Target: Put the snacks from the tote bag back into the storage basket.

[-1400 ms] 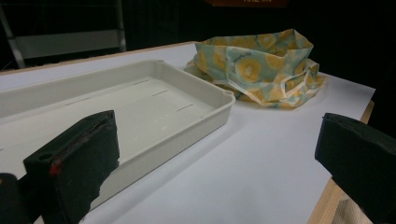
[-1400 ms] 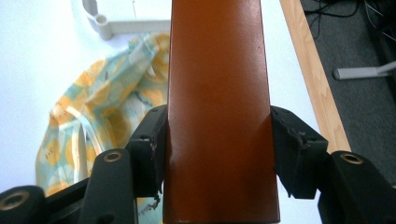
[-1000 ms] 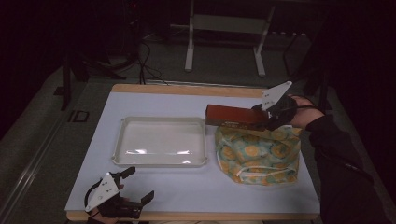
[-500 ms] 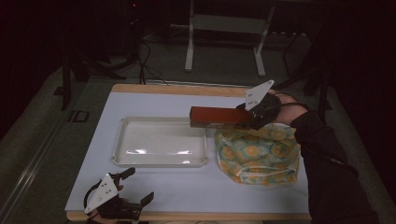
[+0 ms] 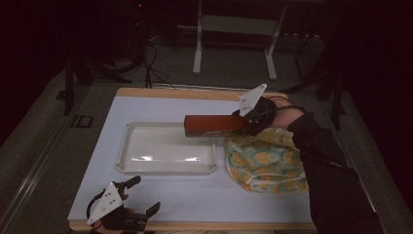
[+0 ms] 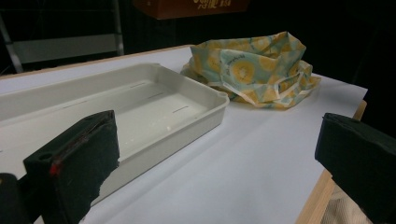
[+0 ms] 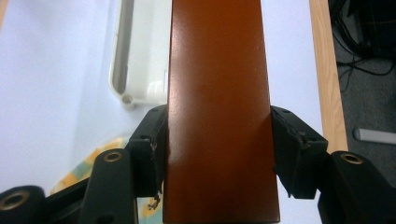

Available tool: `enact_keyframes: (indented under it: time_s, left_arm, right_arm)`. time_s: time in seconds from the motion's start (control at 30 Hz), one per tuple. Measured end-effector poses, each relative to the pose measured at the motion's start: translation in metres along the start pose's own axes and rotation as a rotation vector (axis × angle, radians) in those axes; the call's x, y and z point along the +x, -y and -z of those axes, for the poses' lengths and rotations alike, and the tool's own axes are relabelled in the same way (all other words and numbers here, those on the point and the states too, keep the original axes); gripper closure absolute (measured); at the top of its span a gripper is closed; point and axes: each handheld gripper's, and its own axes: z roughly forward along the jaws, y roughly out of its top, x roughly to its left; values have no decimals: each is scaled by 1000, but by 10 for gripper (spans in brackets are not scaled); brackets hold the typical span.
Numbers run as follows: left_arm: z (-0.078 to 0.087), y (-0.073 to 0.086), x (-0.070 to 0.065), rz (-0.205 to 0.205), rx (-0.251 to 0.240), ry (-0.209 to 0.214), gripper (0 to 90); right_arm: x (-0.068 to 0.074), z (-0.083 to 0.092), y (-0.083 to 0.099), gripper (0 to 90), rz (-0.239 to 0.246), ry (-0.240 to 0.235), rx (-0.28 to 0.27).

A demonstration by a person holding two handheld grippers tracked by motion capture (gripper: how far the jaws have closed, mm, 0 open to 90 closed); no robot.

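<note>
Gripping brown box [image 7: 217, 112] (above tray [image 5: 127, 165])

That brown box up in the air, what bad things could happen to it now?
The right hand-held gripper pinches the brown box at one end only, so the long free end could sag or slip out. The box hangs above the far corner of the white tray, so it might bump the rim as it comes down. The flowery cloth bag lies right beside the tray, and the person's sleeve could drag it.
</note>
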Motion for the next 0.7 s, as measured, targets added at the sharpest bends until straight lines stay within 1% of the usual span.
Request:
enact_keyframes:
  time_s: [0.17,0.2,0.3,0.47,0.7]
  left_arm:
    - [1,0,0,1,-1,-1,1]
    - [1,0,0,1,-2,-1,1]
    - [1,0,0,1,-3,0,1]
    - [2,0,0,3,-8,1,1]
    - [3,0,-1,-2,-18,4,2]
  right_arm:
    - [0,-10,-11,426,21,-10,-15]
    - [1,-13,-14,426,33,-15,-19]
    - [0,-19,-21,426,48,-21,-27]
    - [0,-28,-32,426,57,-32,-44]
    - [2,-44,-51,426,89,-50,-69]
